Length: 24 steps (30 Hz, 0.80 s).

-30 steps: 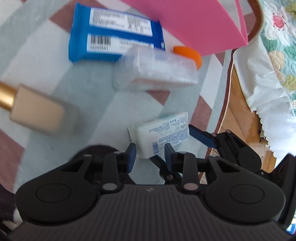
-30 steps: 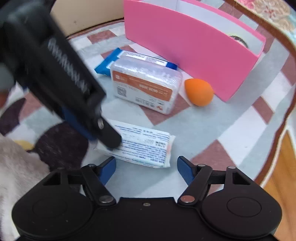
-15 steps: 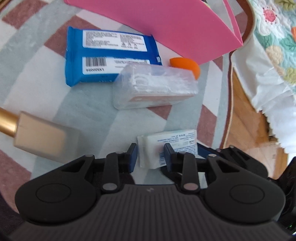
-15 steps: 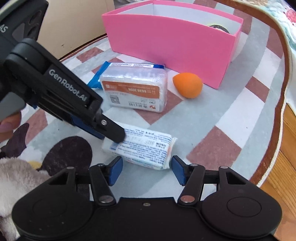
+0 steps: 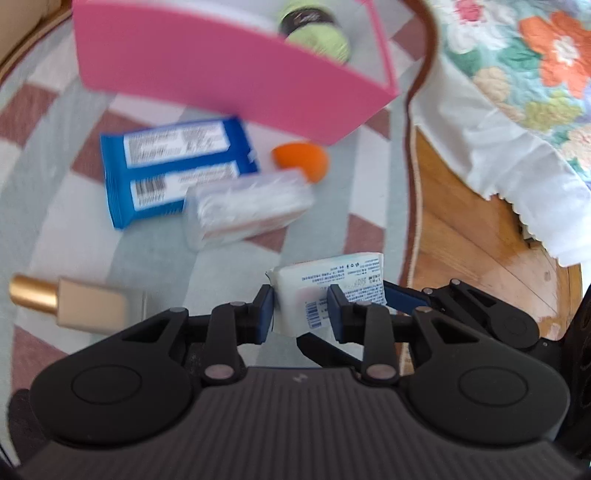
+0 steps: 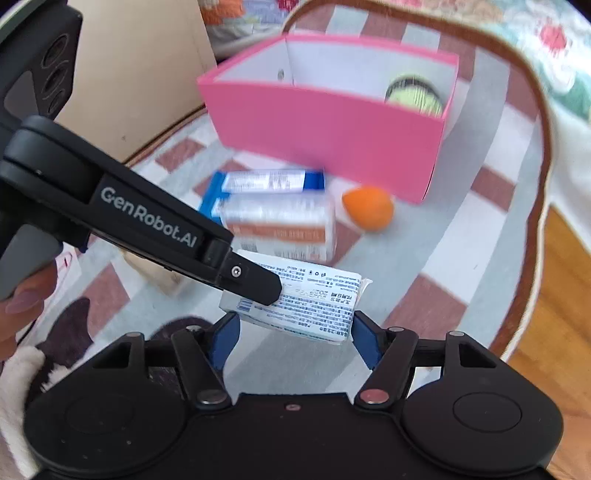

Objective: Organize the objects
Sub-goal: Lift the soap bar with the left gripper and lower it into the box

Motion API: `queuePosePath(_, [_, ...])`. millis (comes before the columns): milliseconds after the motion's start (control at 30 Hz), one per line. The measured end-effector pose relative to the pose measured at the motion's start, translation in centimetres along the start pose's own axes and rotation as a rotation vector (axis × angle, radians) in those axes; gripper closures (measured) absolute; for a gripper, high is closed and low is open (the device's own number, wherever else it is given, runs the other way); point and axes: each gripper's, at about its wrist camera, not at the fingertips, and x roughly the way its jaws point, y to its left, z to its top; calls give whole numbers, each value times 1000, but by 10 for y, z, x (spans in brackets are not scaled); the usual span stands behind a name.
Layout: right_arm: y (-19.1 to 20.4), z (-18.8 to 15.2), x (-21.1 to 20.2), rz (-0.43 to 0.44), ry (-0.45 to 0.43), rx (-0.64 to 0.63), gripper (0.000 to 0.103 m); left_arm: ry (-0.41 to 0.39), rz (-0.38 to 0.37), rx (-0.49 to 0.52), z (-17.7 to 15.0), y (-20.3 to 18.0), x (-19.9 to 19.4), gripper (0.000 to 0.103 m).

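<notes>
- Now my left gripper (image 5: 300, 308) is closed tight on one end of the white packet (image 5: 327, 286), while the jaws of my right gripper (image 6: 291, 334) have just been opening and stand wide beside the other end; I cannot tell whether their pads press on it.
- Compared with a second ago, the packet has come off the rug (image 5: 229, 266) and hangs in the air between the two grippers, with the pink box (image 6: 332, 133) now showing its open top in both views.
- I judge this as the pick finished and the carry toward the box begun; the left gripper seems to bear the load.
- Seen from the right wrist, the packet's long axis runs across the view, from the left gripper's finger (image 6: 255, 284) to the crimped seam at its far end, roughly level with a slight tilt.
- Its printed face is turned up toward the camera.
- Left on the rug are the blue pack (image 5: 177, 166), the clear tub (image 5: 247, 206), the orange sponge (image 5: 303, 160) and the beige bottle (image 5: 85, 306); a green jar (image 5: 317, 29) already sits in the box.
</notes>
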Motion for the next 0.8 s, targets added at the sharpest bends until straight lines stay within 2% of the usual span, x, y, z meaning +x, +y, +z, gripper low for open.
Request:
queuePosePath(267, [24, 36, -48, -41, -124, -50, 26, -126, 30, 121, 20, -30, -72, 73])
queuePosePath(400, [35, 66, -74, -54, -178, -99, 23, -162, 20, 129, 40, -40, -112, 73])
queuePosePath(533, [41, 99, -100, -63, -260, -133, 18, -254, -10, 135, 66, -49, -153, 73])
queuePosePath(633, [43, 128, -107, -53, -286, -133, 18, -313, -2, 140, 88, -53, -173, 73])
queuePosePath(800, [36, 169, -94, -40, -293, -91, 18, -329, -2, 136, 126, -44, -179, 73])
